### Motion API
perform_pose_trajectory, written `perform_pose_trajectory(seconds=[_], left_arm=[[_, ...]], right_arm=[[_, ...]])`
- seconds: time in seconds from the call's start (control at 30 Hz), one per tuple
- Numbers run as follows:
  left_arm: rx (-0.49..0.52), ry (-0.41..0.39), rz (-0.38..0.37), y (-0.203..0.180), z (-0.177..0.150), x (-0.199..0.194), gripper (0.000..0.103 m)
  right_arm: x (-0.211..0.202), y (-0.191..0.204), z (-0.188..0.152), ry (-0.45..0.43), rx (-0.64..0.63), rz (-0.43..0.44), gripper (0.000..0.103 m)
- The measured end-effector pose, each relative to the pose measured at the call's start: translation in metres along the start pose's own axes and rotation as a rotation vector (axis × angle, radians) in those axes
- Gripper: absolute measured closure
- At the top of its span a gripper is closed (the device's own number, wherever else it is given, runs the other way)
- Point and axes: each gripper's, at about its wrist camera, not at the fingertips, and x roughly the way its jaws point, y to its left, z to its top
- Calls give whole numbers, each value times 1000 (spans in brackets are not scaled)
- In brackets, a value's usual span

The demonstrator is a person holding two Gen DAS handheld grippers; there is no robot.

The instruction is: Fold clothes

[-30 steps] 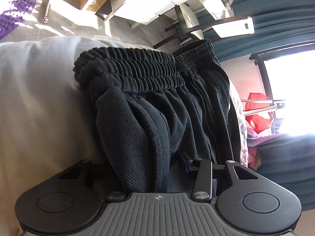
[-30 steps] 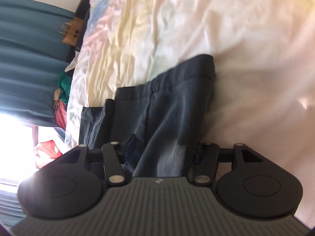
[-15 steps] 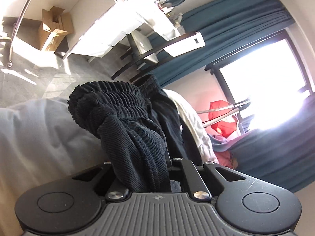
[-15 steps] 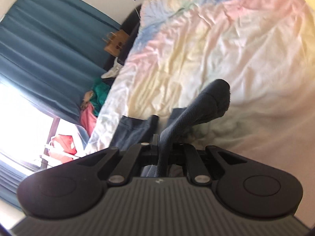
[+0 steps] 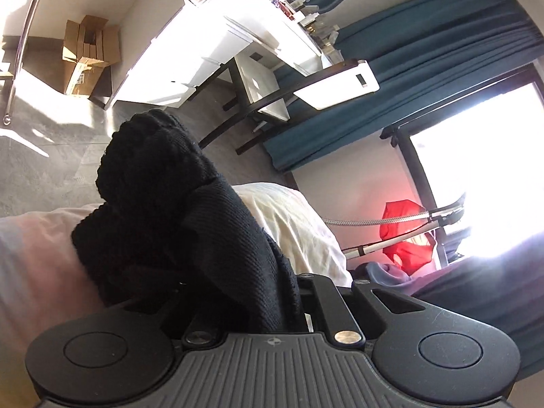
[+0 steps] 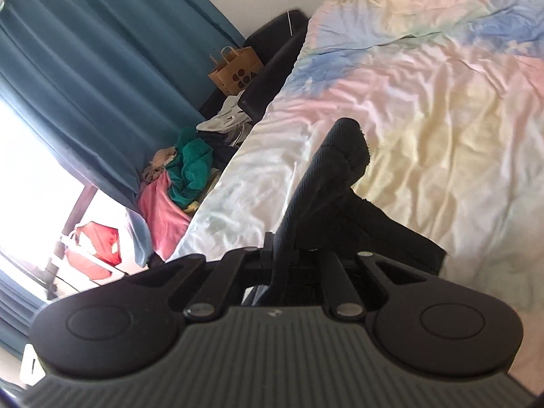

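Note:
Black ribbed-waist shorts bunch up in front of the left wrist camera, and my left gripper is shut on their elastic waistband, whose fabric hides the fingertips. In the right wrist view another edge of the same black shorts rises in a thin fold out of my right gripper, which is shut on it. The rest of the garment droops onto the pastel bedsheet to the right. Both ends are lifted above the bed.
A pile of pink and teal clothes and a paper bag lie beside the bed by the blue curtains. A white desk, a chair, cardboard boxes and a red cloth on a drying rack stand across the floor.
Both grippers closed on the shorts and lifted them off the bed. The flat waistband and hem are now bunched and raised, and both cameras tilted up toward the room.

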Motion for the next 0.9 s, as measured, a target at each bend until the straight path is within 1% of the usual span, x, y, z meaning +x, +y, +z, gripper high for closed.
perform_pose_trajectory(seconds=[0.07, 0.13, 0.2, 0.27, 0.3, 0.33, 0.37, 0.47, 0.5, 0.53, 0.57, 0.6, 0.63, 0.67, 0.7, 0.73, 0.77, 0.8, 0.83, 0.9], left_arm=[[45, 4, 52, -25, 5, 49, 96], [119, 10, 107, -44, 1, 95, 96], [202, 16, 162, -61, -5, 140, 96], [278, 28, 206, -65, -16, 173, 95], [315, 36, 227, -65, -22, 188, 95], [334, 44, 230, -64, -25, 196, 94], [336, 52, 216, -62, -25, 197, 91], [344, 76, 174, -55, -25, 200, 90], [347, 85, 160, -53, -25, 201, 89], [349, 93, 146, -51, -26, 202, 82], [346, 99, 128, -49, -25, 198, 78], [336, 103, 110, -45, -22, 190, 71], [329, 103, 98, -41, -21, 179, 65], [325, 99, 90, -37, -20, 167, 61], [323, 90, 77, -34, -20, 152, 58], [320, 79, 55, -30, -22, 137, 49], [317, 68, 34, -26, -23, 122, 38], [309, 66, 11, -21, -25, 108, 33], [290, 79, -22, -12, -28, 94, 24], [204, 108, -58, 16, -39, 68, 23]], right_arm=[[40, 24, -5, 6, -57, -53, 96], [79, 38, -15, 8, -105, -113, 96], [113, 43, -25, 23, -131, -167, 96], [143, 43, -38, 37, -187, -220, 96], [155, 39, -43, 47, -197, -225, 96], [166, 36, -49, 57, -206, -229, 95], [172, 31, -52, 64, -199, -222, 95], [180, 17, -61, 66, -157, -170, 94], [179, 14, -62, 66, -160, -147, 92], [176, 10, -62, 62, -162, -116, 91], [171, 6, -61, 56, -158, -82, 89], [164, 2, -59, 58, -147, -52, 86], [157, -3, -57, 59, -135, -22, 78], [147, -7, -56, 55, -129, 2, 73], [136, -11, -55, 50, -123, 27, 64], [123, -16, -55, 40, -111, 54, 55], [110, -21, -55, 28, -99, 80, 53], [97, -27, -56, 29, -82, 103, 53], [84, -34, -57, 29, -66, 127, 53], [62, -49, -63, 63, -31, 157, 53]])
